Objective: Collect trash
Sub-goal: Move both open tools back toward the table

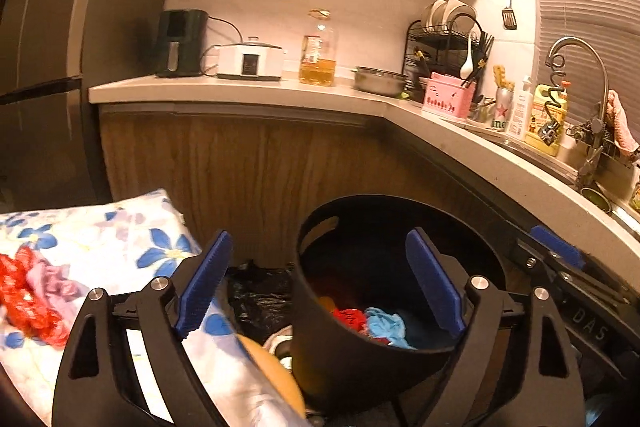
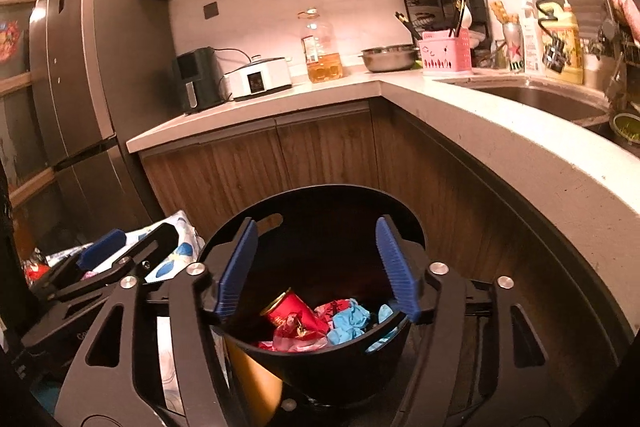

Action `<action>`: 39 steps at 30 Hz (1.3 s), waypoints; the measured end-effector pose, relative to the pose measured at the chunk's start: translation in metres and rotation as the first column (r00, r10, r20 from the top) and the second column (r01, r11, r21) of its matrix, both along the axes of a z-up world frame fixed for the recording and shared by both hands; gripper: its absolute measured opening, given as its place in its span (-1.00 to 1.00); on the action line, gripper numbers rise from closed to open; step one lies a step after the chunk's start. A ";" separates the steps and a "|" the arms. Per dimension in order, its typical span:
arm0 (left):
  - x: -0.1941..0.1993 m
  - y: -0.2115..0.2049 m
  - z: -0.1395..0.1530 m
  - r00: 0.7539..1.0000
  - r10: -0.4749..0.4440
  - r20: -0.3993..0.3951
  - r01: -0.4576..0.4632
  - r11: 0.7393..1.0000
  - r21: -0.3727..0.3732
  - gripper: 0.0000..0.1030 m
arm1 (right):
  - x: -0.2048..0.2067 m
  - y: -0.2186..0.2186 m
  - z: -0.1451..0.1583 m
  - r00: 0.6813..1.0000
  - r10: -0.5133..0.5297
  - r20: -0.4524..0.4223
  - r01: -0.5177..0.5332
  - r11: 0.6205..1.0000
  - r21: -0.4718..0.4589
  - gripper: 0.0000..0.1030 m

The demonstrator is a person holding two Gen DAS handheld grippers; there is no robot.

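Hovering over the black bin (image 2: 320,359) at lower centre of the right wrist view, right gripper (image 2: 318,267) spread wide and carrying nothing. Already lying inside: a crushed red can (image 2: 292,311), a blue crumpled wad (image 2: 348,319) and red wrapper scraps (image 2: 296,337).

Showing in the left wrist view, left gripper (image 1: 320,283) likewise gaping and empty, framing the bin's near wall (image 1: 340,347) at lower centre.

Still waiting outside the bin, by judgement: a red crinkled wrapper (image 1: 28,299) lying on the floral cloth (image 1: 120,239) at the left edge of that view, well left of the left finger (image 1: 204,279). Lying far nearer the left gripper than the right one, so probably calling for a leftward swing by that arm. No clear long axis on the wrapper; more a loose heap, with a pinkish piece (image 1: 48,283) tangled against it.

Being cut off by the frame edge: the wrapper's left part. Staying hard to read: a black bag (image 1: 260,295) and a tan rounded thing (image 1: 276,379) between cloth and bin, plus the bin's shadowed depths.
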State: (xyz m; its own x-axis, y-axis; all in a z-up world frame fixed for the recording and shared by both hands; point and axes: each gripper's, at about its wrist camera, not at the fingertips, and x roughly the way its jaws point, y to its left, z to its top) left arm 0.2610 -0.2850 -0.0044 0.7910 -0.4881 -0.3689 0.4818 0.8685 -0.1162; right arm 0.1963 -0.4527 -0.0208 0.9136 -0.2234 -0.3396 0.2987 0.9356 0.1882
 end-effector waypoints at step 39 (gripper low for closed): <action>-0.079 0.217 -0.009 0.896 0.445 0.011 -0.445 0.895 0.014 0.88 | -0.065 0.160 -0.001 0.987 0.146 0.062 -0.142 0.988 -0.067 0.58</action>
